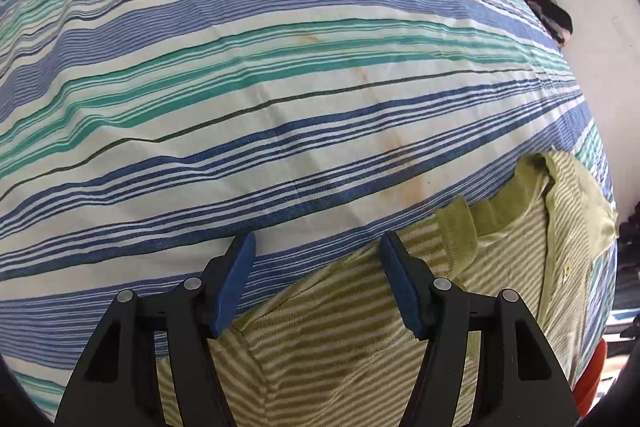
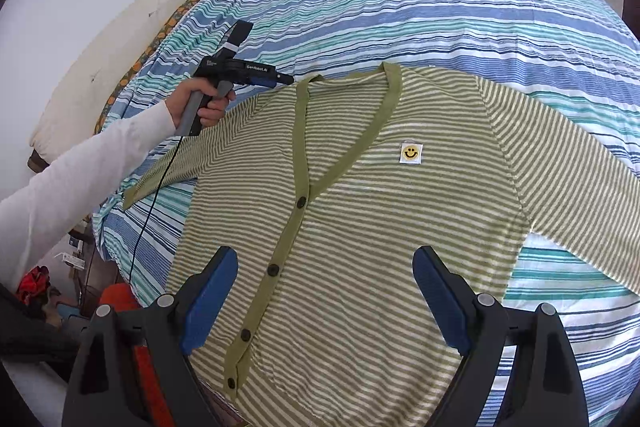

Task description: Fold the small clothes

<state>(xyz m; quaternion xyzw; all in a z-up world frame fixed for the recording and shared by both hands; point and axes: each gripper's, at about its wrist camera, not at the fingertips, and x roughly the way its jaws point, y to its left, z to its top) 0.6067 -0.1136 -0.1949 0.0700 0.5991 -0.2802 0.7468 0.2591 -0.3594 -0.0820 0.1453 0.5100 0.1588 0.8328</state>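
Green-striped cardigan flat on striped bedsheet, left hand-held gripper and right hand-held gripper both wide, empty

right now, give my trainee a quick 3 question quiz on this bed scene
1. True or false: the cardigan lies spread flat on the bed.
2. What is on the white patch? A) star B) smiley C) heart
3. Which hand-held gripper is near the cardigan's collar?

Key: 1 true. 2 B. 3 the left hand-held gripper; the right hand-held gripper hangs open over the hem.
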